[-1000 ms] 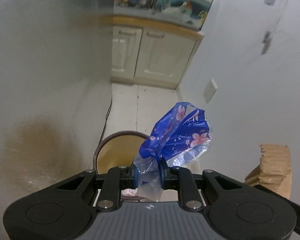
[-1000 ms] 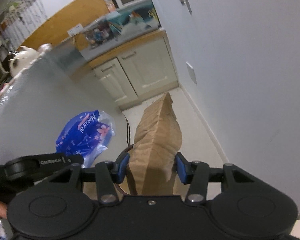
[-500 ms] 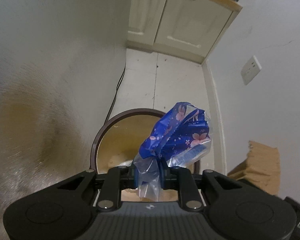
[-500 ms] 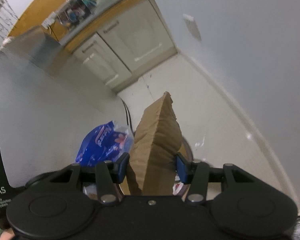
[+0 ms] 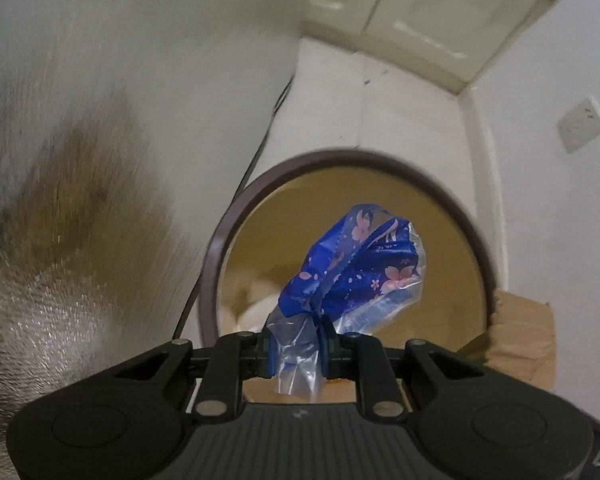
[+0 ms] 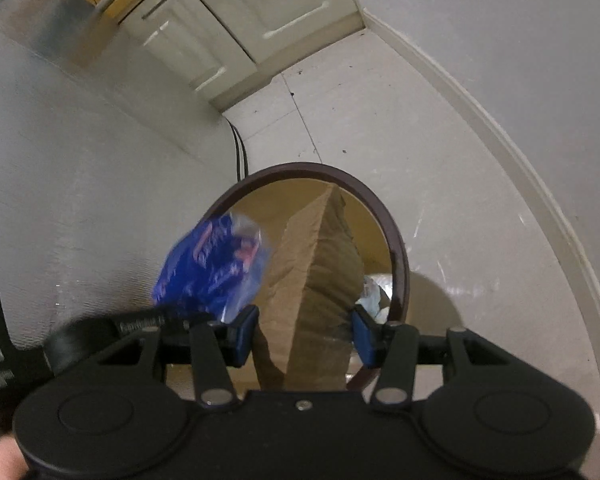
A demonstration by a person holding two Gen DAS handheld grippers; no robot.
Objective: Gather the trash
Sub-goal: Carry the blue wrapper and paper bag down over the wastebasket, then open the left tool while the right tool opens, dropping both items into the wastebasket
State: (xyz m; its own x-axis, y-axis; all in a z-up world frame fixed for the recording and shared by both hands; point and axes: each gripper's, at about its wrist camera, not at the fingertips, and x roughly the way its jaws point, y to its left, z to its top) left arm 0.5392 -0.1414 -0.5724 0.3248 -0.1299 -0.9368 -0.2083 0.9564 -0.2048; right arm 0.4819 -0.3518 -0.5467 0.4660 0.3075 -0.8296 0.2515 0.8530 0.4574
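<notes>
1. The left gripper [image 5: 296,354] is seen with its jaws drawn nearly together, clamped on the clear neck of a blue flowered plastic wrapper [image 5: 356,268].
2. The wrapper is held above the open mouth of a round bin [image 5: 216,264] with a dark brown rim and a tan inside; pale rubbish is glimpsed at the bin's bottom.
3. The right gripper [image 6: 306,336] is seen with its jaws set wider, pressed against both sides of a crumpled brown paper bag [image 6: 316,280].
4. The paper bag is held upright over the same bin [image 6: 398,248], just right of the wrapper [image 6: 212,268].
5. Cream cabinets [image 6: 236,20] are seen at the far end of the white floor [image 6: 360,120], and a grey metallic surface [image 6: 80,180] at the left.
</notes>
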